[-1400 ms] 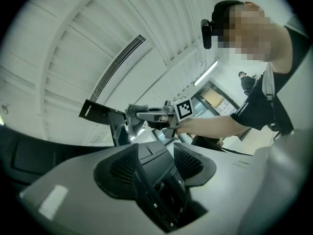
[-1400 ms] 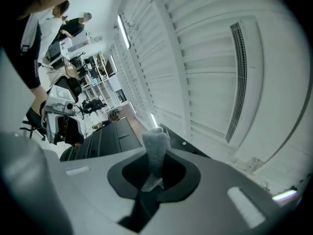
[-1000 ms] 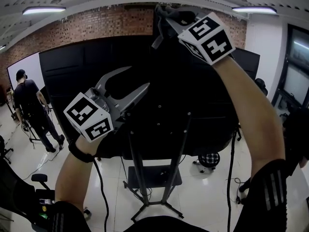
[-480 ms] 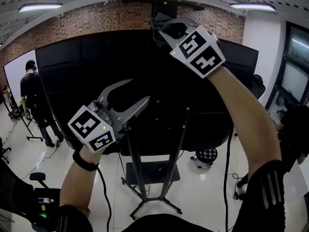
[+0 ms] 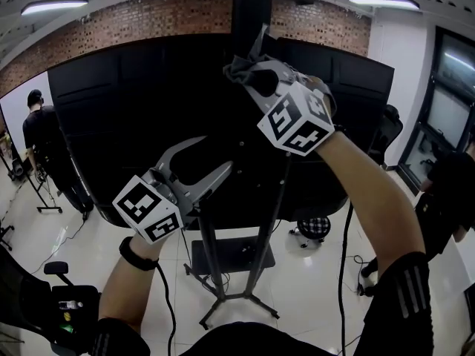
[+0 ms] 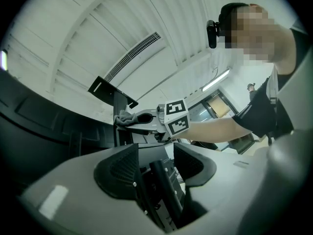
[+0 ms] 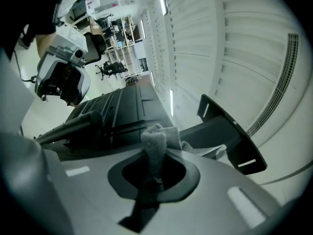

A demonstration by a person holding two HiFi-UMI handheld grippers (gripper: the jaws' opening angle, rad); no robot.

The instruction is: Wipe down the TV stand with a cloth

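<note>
My right gripper (image 5: 249, 71) has its jaws clenched on the grey cloth (image 5: 237, 67). It's holding the cloth high up against the upright post (image 5: 247, 13) of the TV stand (image 5: 210, 251), near the top of the TV's black back (image 5: 111, 117). In the right gripper view the cloth is bunched between the jaws and pokes out past the tips. My left gripper (image 5: 216, 154) hangs lower, jaws released and spread wide, not clamped on anything. A person (image 5: 41, 143) stands off to the left.
</note>
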